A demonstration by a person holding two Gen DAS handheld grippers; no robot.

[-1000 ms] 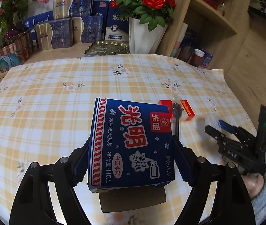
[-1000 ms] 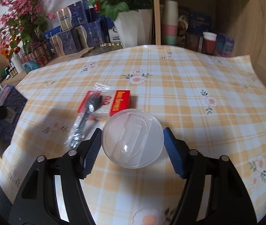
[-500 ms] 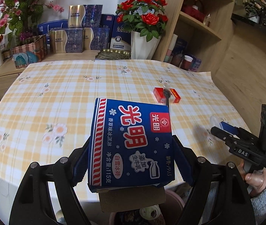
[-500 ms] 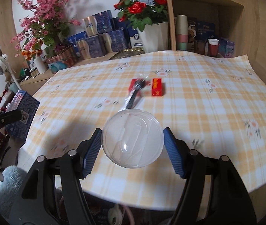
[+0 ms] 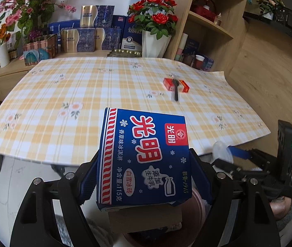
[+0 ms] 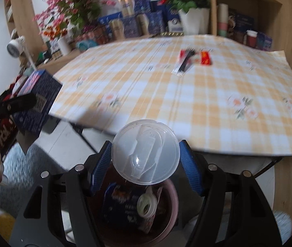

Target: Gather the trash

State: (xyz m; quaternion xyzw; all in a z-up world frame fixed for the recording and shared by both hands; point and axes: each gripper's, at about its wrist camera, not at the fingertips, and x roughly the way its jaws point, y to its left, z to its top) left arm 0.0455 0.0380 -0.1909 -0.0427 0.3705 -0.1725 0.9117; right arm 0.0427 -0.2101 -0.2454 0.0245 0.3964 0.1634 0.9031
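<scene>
The desk wears a yellow-and-white checked cloth with small flowers; behind it stand blue gift boxes, a white vase of red roses and wooden shelves. Out on the cloth lies a red packet with a wrapped black fork resting across it; both sit well apart from my hands.

My left hand-held gripper is clamped on a blue ice-cream carton, its blue pads pressing the two sides; the carton is off the desk, in front of its near edge, its printed face turned up to the camera. From the right wrist view the same carton shows at the far left, level with the desk edge.

My right hand-held gripper pinches a clear round plastic lid between its pads; the lid hangs above a pink trash bin on the floor, which holds a blue wrapper and a roll of tape; this view is blurred.
</scene>
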